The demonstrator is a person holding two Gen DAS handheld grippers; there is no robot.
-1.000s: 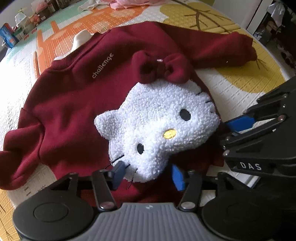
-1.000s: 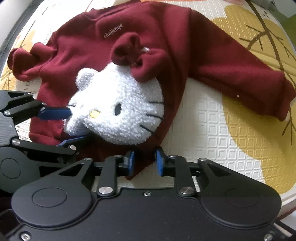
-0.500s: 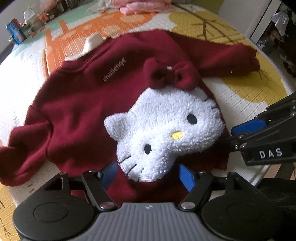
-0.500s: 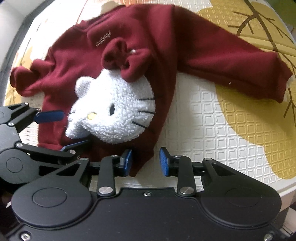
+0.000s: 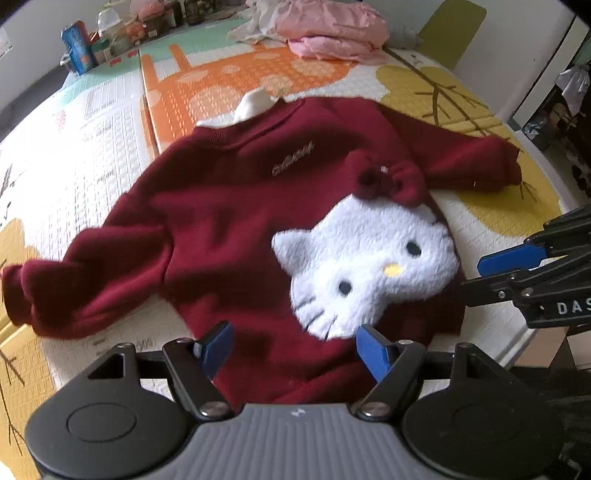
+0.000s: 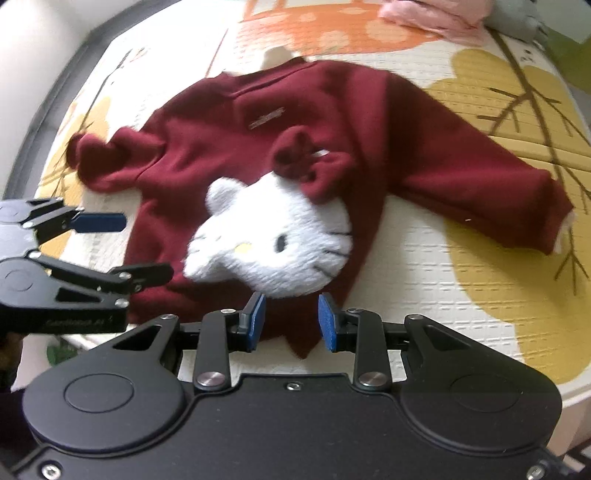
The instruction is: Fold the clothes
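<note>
**Left wrist view: maroon sweatshirt, spread flat, both jaws free**

Item 1. My left gripper [image 5: 293, 349]: jaws wide apart, having just been opening; nothing clamped. The sweatshirt's hem lies beneath and between the blue pads [image 5: 218, 347], which stand clear of the cloth.

Item 2. My right gripper [image 6: 291, 321]: jaws partly open, holding nothing. A pointed corner of the hem shows in the gap between the pads; neither pad presses on it.

Item 3. Maroon sweatshirt [image 5: 221, 229]: front side up on the play mat [image 5: 110, 122], body directly ahead of both pairs of jaws, hem nearest them, collar farthest. One sleeve lies bunched ahead and left of my left jaws; the other stretches ahead and right of my right jaws.

Item 4. White fluffy cat face [image 5: 365, 266]: sewn on the chest, just beyond my left jaws toward the right, with a maroon bow [image 5: 388, 181] at its far edge. Small lettering above; blurred, unreadable.

Item 5. Pink garment [image 5: 332, 33]: heaped at the mat's far end, well apart from the sweatshirt.

Item 6. Clutter of small containers [image 5: 103, 44]: far left corner, beyond the mat.
</note>
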